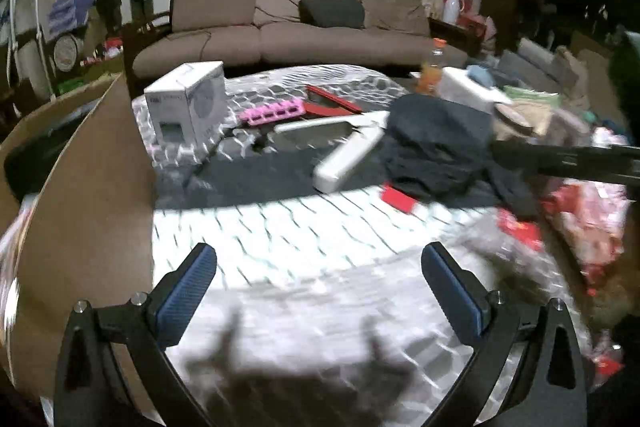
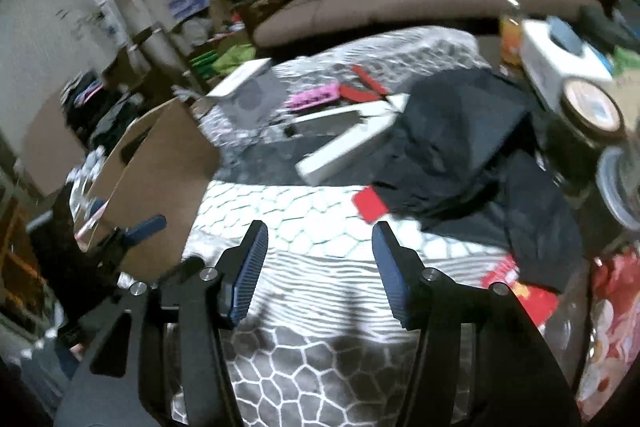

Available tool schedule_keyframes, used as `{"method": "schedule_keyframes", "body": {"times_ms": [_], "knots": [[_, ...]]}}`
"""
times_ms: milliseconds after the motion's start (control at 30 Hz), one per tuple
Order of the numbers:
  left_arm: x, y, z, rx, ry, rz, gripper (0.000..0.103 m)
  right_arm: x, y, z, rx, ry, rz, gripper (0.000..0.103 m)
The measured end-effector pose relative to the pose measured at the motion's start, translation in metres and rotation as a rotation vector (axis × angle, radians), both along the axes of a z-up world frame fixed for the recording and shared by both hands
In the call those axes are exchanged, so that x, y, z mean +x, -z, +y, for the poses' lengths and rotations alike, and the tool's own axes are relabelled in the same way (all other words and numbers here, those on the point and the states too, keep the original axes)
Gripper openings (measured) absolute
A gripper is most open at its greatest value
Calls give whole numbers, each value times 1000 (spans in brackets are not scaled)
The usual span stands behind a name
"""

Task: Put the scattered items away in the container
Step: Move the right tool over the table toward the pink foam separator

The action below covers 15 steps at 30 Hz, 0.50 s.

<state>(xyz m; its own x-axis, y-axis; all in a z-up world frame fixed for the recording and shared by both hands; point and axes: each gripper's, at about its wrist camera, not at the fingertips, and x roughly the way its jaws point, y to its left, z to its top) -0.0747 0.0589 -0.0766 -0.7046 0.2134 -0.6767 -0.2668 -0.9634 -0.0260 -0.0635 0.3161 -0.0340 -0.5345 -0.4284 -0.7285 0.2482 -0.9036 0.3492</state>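
Brown corrugated cardboard marks the container: an open cardboard box [image 1: 80, 163] fills the left of the left wrist frame, its flap standing up, probably so things can be dropped in from the side. Both tongs are empty. The left tongs [image 1: 318, 291] stand wide apart at the bottom of their frame over the honeycomb-patterned grey and white cloth [image 1: 280, 235] covering the surface; the right tongs [image 2: 320, 267] are parted less widely over the same cloth. The scattered items lie well apart from the box, toward centre and right: a white cardboard carton with a grey printed face [image 1: 188, 111] at centre left, a pink slotted plastic tray [image 1: 274, 110] just beside a red flat frame [image 1: 332, 103], two long white rectangular boxes [image 1: 340, 143] crossing each other, a crumpled dark navy garment [image 1: 440, 147] and a small red card [image 1: 398, 199] at its lower edge. What already sits inside the box cannot be told through the blur.
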Motion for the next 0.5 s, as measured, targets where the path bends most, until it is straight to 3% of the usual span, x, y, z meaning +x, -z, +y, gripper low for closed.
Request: {"method": "schedule_keyframes", "body": {"times_ms": [133, 200, 267, 433, 500], "knots": [[-51, 21, -1, -58, -81, -41, 94, -10, 4, 9, 10, 6, -68, 54], [-74, 39, 5, -109, -95, -85, 74, -9, 8, 5, 10, -48, -85, 53], [-93, 52, 4, -159, -120, -104, 62, -11, 19, 9, 16, -41, -132, 53], [-141, 70, -20, -226, -240, -95, 60, -22, 40, 30, 83, 11, -211, 54], [-157, 74, -28, -219, -280, -90, 59, -25, 44, 40, 100, 28, -227, 54]]}}
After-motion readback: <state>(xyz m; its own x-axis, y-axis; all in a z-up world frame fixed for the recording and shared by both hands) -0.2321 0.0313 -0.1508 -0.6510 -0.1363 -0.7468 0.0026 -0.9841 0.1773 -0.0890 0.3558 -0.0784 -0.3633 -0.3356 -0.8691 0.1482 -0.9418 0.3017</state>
